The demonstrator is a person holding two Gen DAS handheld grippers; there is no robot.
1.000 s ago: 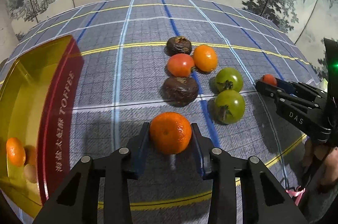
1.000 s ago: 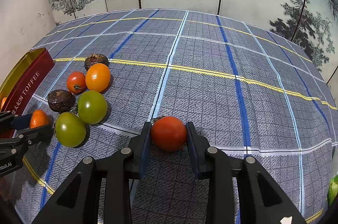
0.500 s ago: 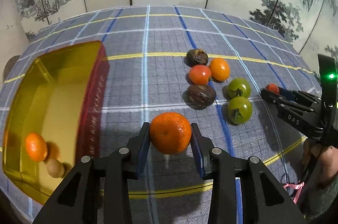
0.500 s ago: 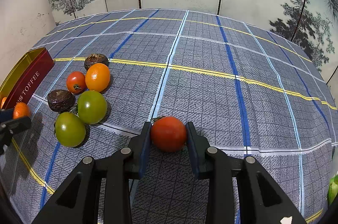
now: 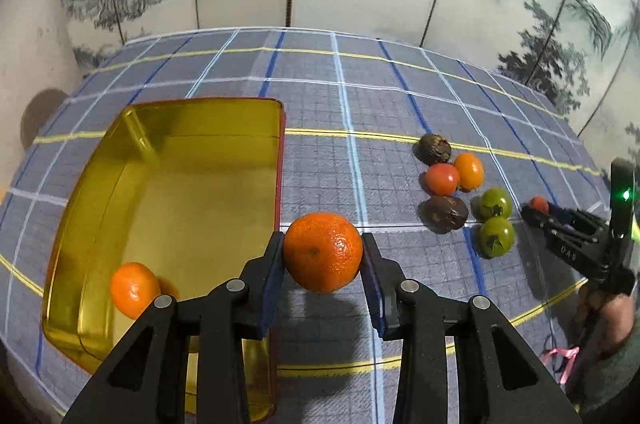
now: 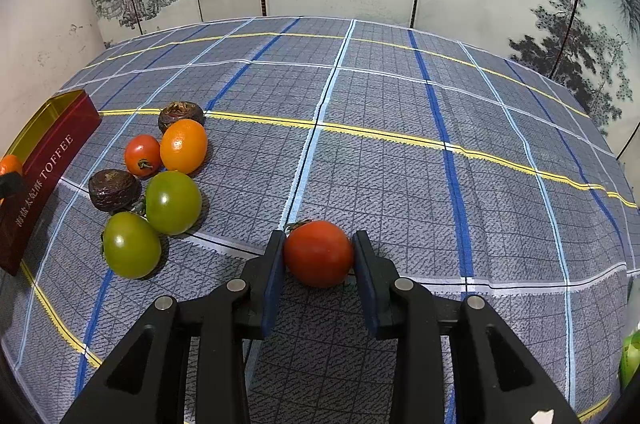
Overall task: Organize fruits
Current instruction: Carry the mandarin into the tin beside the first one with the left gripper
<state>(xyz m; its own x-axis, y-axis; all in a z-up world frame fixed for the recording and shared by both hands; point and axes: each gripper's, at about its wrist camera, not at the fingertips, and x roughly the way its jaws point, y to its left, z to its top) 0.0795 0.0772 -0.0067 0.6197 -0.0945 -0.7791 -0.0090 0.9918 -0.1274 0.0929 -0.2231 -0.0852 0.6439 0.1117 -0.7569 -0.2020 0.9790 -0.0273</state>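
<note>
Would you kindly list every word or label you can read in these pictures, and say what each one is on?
"TOFFEE": white letters on the red side of the tin, in the right wrist view.
Chinese characters beside it on the same side: too small to read surely.
"DAS" or similar: faint letters on the right gripper, seen from the left wrist; too blurred to be sure.

Two tangerines (image 5: 322, 252), two red tomatoes (image 6: 318, 252), two green tomatoes (image 6: 173, 201), two dark wrinkled fruits (image 6: 114, 190), one orange tomato (image 6: 183, 146), one tin (image 5: 172, 127)
</note>
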